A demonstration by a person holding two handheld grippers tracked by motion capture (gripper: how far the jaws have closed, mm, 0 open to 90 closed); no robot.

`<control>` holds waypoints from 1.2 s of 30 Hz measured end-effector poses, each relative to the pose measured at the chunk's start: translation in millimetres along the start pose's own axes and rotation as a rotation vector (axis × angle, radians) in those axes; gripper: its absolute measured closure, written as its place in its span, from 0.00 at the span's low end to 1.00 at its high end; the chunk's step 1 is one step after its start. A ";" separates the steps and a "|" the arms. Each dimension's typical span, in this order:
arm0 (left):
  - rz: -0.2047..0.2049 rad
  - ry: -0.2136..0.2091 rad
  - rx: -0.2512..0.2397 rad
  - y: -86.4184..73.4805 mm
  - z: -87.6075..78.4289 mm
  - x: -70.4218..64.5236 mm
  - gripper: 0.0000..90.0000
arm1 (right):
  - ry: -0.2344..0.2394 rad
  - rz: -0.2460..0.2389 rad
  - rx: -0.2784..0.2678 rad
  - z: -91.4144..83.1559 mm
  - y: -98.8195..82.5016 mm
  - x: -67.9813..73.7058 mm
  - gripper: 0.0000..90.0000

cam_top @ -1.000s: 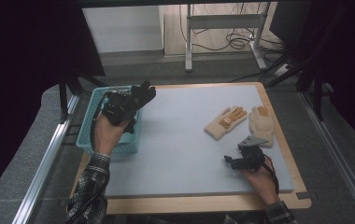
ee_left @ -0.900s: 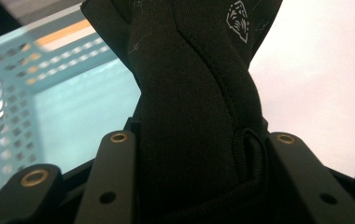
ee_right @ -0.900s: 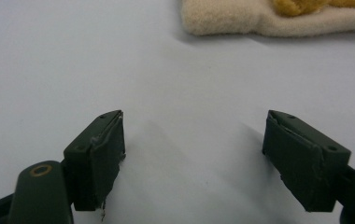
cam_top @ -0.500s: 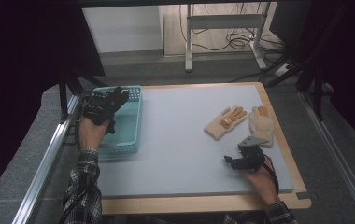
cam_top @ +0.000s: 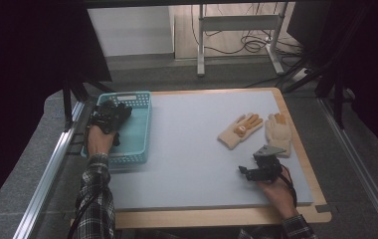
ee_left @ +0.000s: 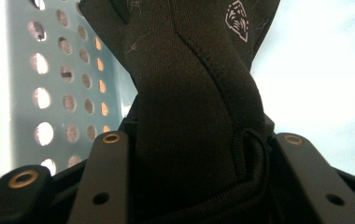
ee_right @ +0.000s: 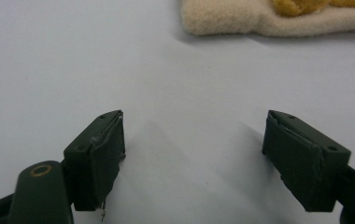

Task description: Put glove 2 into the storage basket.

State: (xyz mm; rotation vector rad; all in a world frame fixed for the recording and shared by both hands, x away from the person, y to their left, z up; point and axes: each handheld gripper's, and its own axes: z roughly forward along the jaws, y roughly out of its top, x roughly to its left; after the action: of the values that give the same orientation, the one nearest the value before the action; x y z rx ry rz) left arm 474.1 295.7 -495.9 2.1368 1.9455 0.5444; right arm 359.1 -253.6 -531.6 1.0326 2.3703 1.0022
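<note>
The left gripper [cam_top: 120, 113] has moved from above the teal basket [cam_top: 140, 144] down into it at the frame's left, its jaws just easing apart around a black glove [ee_left: 189, 93] between them: likely a drop-off. At lower right, the right gripper [cam_top: 244, 172] rests spread and empty near two tan gloves [cam_top: 256, 130]. Nothing blocks the basket.
</note>
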 end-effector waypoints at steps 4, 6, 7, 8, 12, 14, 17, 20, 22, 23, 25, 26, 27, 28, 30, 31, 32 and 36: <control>0.015 0.066 0.056 0.6 10.8 2.2 0.48 | 0.001 0.001 0.000 -0.1 0.0 0.0 0.23; 0.011 0.057 0.070 -0.7 13.5 4.5 0.36 | 0.001 0.001 0.000 -0.1 0.0 -0.1 0.23; 0.014 0.038 0.068 -1.7 13.3 5.5 0.31 | 0.001 0.001 0.000 -0.1 0.0 -0.1 0.23; 0.020 0.021 0.057 -2.6 11.6 6.0 0.29 | 0.001 0.001 0.000 -0.1 0.0 0.0 0.23; 0.016 -0.035 0.032 -3.6 2.3 8.1 0.13 | 0.000 0.000 0.000 0.0 0.0 0.0 0.23; 0.018 -0.047 0.016 -4.0 -3.1 9.5 0.09 | 0.000 0.000 0.000 0.0 0.0 0.0 0.23; 0.009 -0.083 -0.018 -6.5 -12.0 13.7 0.06 | 0.000 0.000 0.000 -0.1 0.0 0.0 0.23; -0.009 -0.142 -0.050 -11.0 -19.4 20.1 0.04 | 0.000 0.000 0.000 -0.1 0.0 0.1 0.23; -0.006 -0.160 -0.066 -13.6 -21.9 22.2 0.03 | -0.001 -0.001 0.000 0.0 0.0 0.1 0.23; -0.003 -0.163 -0.075 -14.8 -23.5 23.2 0.03 | -0.001 -0.001 0.000 0.0 0.0 0.1 0.23; 0.002 -0.170 -0.096 -17.3 -26.6 24.7 0.03 | -0.001 -0.001 0.000 0.0 0.0 0.1 0.23; -0.002 -0.186 -0.108 -18.3 -27.9 25.0 0.02 | -0.001 -0.001 0.000 0.0 0.0 0.1 0.23; -0.005 -0.197 -0.122 -19.3 -29.5 25.1 0.02 | -0.001 -0.001 0.000 0.0 0.0 0.1 0.23; -0.003 -0.206 -0.135 -20.3 -31.2 25.0 0.02 | 0.000 -0.001 0.000 0.0 0.0 0.1 0.23; -0.002 -0.223 -0.162 -21.9 -34.5 23.9 0.02 | -0.001 -0.001 0.000 0.0 0.0 0.1 0.23; 0.000 -0.233 -0.174 -22.6 -36.0 23.0 0.02 | -0.001 -0.001 0.000 0.0 0.0 0.1 0.23; 0.008 -0.242 -0.189 -23.5 -38.1 21.6 0.02 | -0.001 -0.001 0.000 0.0 0.0 0.1 0.23; 0.039 -0.265 -0.236 -25.3 -45.4 14.7 0.02 | -0.001 -0.001 0.000 0.0 0.0 0.1 0.23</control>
State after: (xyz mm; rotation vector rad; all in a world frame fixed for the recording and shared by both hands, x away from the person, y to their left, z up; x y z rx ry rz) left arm 433.8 308.7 -462.3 1.9882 1.6167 0.4455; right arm 359.0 -253.5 -531.6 1.0314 2.3699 1.0006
